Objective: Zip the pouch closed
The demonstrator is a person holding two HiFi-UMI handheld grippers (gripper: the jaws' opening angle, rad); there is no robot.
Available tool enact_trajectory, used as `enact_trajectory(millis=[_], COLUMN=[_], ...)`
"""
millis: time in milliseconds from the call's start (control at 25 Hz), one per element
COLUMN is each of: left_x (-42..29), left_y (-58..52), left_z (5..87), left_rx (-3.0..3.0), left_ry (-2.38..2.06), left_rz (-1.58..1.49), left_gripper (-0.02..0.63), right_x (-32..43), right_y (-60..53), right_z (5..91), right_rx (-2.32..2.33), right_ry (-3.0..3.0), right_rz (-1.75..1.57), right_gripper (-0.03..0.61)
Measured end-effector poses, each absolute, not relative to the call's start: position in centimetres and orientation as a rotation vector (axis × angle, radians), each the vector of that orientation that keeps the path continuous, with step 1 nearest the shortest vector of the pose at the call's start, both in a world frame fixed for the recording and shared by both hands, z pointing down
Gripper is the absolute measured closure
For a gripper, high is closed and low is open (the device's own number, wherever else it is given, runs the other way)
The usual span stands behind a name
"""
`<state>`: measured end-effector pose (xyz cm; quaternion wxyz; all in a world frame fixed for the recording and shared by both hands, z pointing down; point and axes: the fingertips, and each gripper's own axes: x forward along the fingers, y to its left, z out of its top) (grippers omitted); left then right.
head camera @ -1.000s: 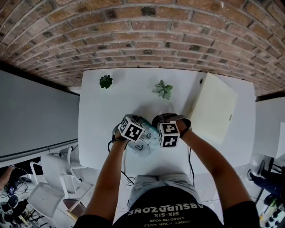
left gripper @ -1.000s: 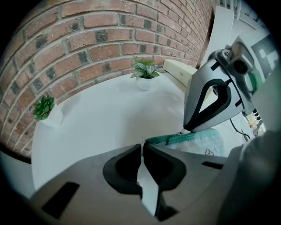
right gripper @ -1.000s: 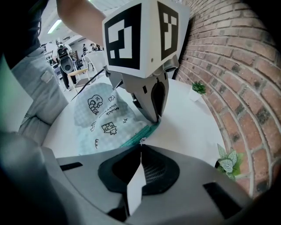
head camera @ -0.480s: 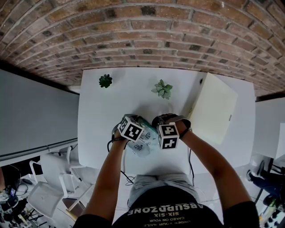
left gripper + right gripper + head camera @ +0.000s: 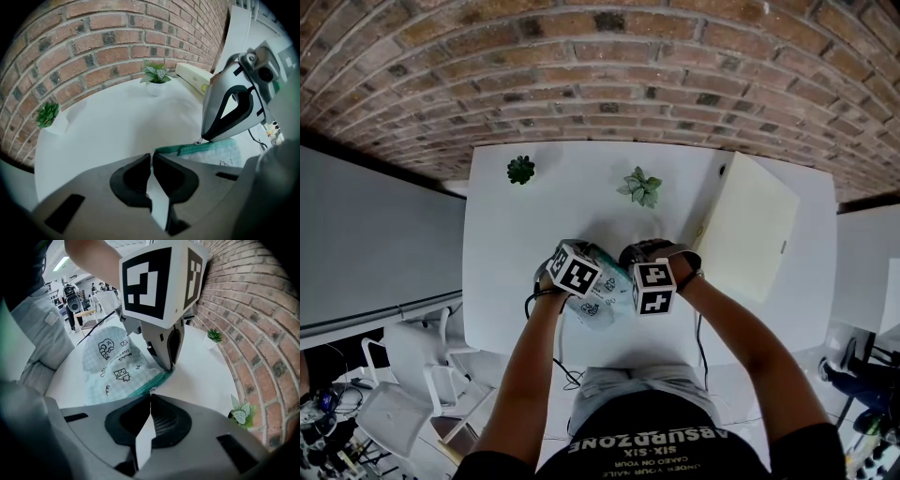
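Teal zip edge (image 5: 197, 149) of the pouch (image 5: 112, 366) is clamped twice: left gripper (image 5: 152, 156) anchors it, right gripper (image 5: 150, 397) seemingly pinches the slider (image 5: 151, 390), which next needs drawing along that edge.

Soft printed cloth pouch (image 5: 117, 366); smooth matt white table (image 5: 506, 244); rough brick wall (image 5: 581, 56)

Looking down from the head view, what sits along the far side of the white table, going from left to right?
Left to right: dark green plant → pale leafy plant → cream box.
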<state>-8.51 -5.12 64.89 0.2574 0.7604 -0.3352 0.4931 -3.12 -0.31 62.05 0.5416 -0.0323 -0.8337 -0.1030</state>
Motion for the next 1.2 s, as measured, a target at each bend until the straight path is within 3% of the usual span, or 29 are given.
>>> enact_trajectory(millis=[1200], left_x=[-8.4], left_y=[-5.1], left_z=[64.8], left_rx=[2.059], left_ry=[-0.896], left_rz=[1.358], left_gripper=[0.592], right_x=[-2.0], right_y=[1.3], right_z=[61.9], right_rx=[-0.103], right_ry=[-1.956], right_rz=[-0.152], right_gripper=[0.577])
